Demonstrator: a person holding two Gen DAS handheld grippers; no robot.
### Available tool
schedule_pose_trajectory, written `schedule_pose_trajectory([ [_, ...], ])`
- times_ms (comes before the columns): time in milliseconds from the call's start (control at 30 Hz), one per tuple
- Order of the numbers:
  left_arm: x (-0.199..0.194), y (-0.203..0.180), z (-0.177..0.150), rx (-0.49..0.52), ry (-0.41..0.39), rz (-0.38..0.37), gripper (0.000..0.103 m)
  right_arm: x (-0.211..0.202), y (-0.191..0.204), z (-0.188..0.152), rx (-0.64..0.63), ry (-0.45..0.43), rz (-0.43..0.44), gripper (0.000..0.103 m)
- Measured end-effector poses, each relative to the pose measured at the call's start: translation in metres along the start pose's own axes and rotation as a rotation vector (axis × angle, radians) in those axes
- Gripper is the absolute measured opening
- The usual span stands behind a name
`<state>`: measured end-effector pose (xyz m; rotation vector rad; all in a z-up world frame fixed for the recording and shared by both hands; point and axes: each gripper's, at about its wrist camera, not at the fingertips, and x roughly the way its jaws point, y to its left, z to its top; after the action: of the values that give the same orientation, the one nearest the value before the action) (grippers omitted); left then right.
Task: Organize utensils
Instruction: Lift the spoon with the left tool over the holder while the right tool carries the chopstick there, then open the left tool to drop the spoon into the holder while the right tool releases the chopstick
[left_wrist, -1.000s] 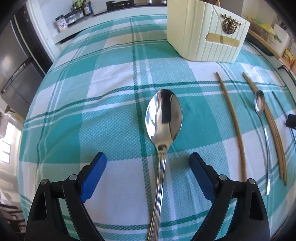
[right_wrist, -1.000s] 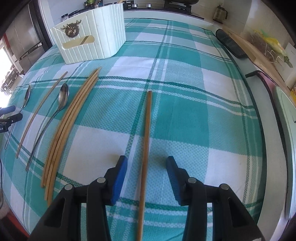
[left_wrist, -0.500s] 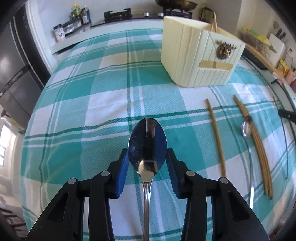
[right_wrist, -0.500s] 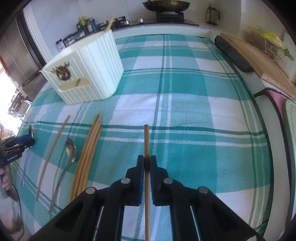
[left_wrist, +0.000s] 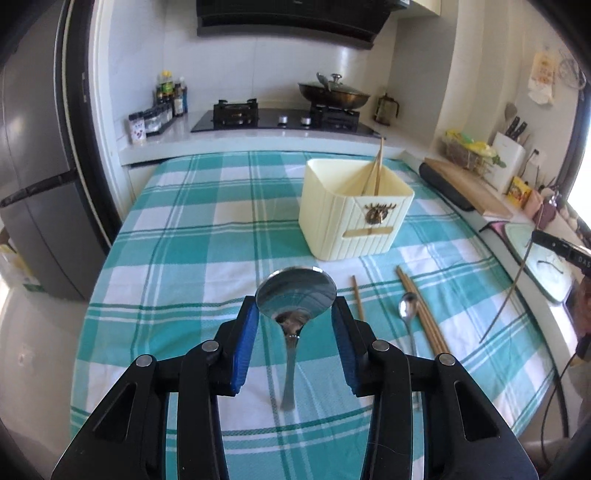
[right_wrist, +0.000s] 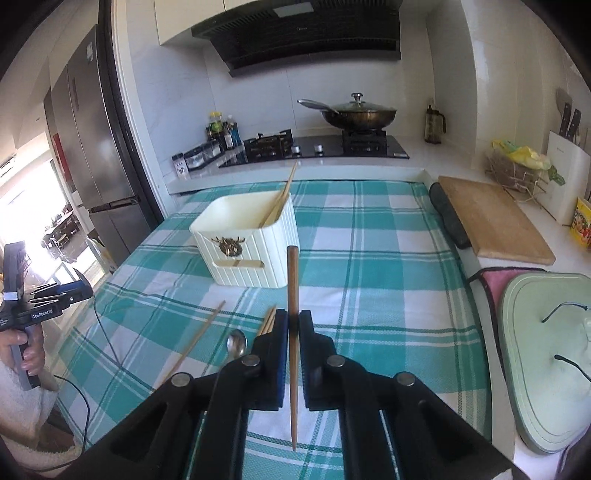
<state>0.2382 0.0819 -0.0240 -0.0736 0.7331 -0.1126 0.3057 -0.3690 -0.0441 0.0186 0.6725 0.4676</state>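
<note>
My left gripper (left_wrist: 295, 317) is shut on the bowl of a large steel spoon (left_wrist: 295, 291), which hangs above the checked cloth with its handle pointing down. My right gripper (right_wrist: 293, 321) is shut on a brown chopstick (right_wrist: 291, 280), also held off the cloth and nearly upright. The cream utensil holder (left_wrist: 354, 229) (right_wrist: 247, 240) stands further back with chopsticks (left_wrist: 375, 170) leaning in it. On the cloth between the grippers lie a single chopstick (left_wrist: 357, 299), a small spoon (left_wrist: 408, 310) and a bundle of chopsticks (left_wrist: 421, 314).
A wooden cutting board (right_wrist: 495, 225) and a pale green board (right_wrist: 546, 350) lie on the counter to the right of the table. A hob with a lidded wok (right_wrist: 358, 114) is behind the table. A tall fridge (left_wrist: 33, 184) stands to the left.
Both grippers went from open to shut, the left on the large spoon and the right on the chopstick. Both then rose off the cloth and tipped up toward the holder.
</note>
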Motion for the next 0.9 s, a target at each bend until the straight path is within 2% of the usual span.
schedule_pose_trajectory([
  [233, -0.021, -0.002, 0.042, -0.002, -0.067, -0.041, 0.041, -0.007, 0.014, 0.04, -0.013, -0.121, 0.01, 0.006],
  [567, -0.038, -0.008, 0.152, -0.055, -0.237, -0.075, 0.041, 0.002, 0.045, 0.146, -0.108, -0.289, 0.023, 0.006],
  [733, -0.016, -0.02, 0.197, -0.093, -0.317, -0.076, 0.041, 0.024, 0.065, 0.182, -0.139, -0.379, 0.041, 0.006],
  [833, 0.013, -0.027, 0.21, -0.112, -0.287, -0.086, 0.041, 0.049, 0.071, 0.19, -0.15, -0.378, 0.059, 0.006],
  [900, 0.036, -0.033, 0.212, -0.116, -0.244, -0.09, 0.041, 0.072, 0.072, 0.191, -0.145, -0.334, 0.079, 0.006],
])
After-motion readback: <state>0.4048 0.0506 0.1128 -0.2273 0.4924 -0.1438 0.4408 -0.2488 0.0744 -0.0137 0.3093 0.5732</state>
